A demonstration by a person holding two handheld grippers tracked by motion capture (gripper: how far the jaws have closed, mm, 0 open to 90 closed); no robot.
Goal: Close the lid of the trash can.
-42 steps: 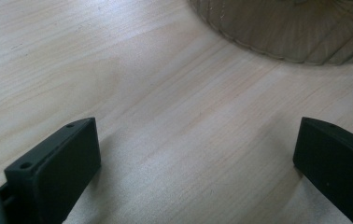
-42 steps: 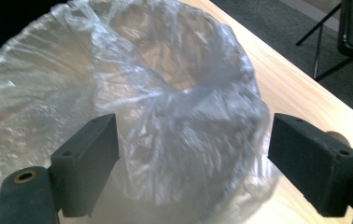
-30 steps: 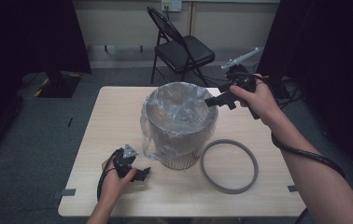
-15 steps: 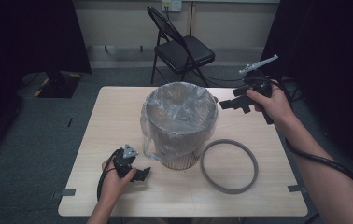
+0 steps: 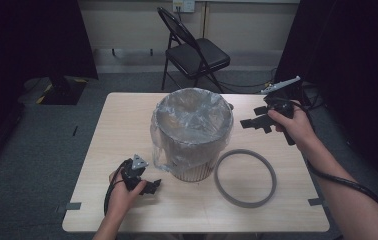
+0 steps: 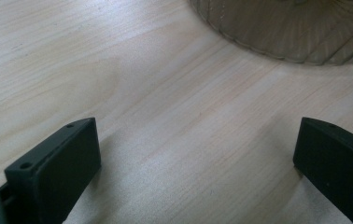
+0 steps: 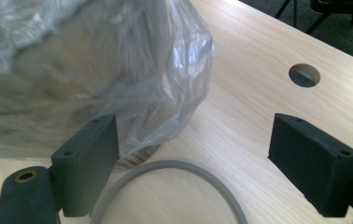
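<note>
Hovering: R claw point(image 5: 253, 123) by bin point(image 5: 192, 132)

Pale wooden bench point(image 5: 127, 125) with a round cable hole point(image 7: 304, 75) near its far right corner. Black folding chair point(image 5: 194, 52) on the grey floor point(image 5: 42, 150) beyond the far edge. Dark curtains point(image 5: 27, 40) to either side, a beige wall point(image 5: 127, 20) behind. Tape strips point(image 5: 72, 206) on the floor by the near corners.

Overhead plus two close table-level views
</note>
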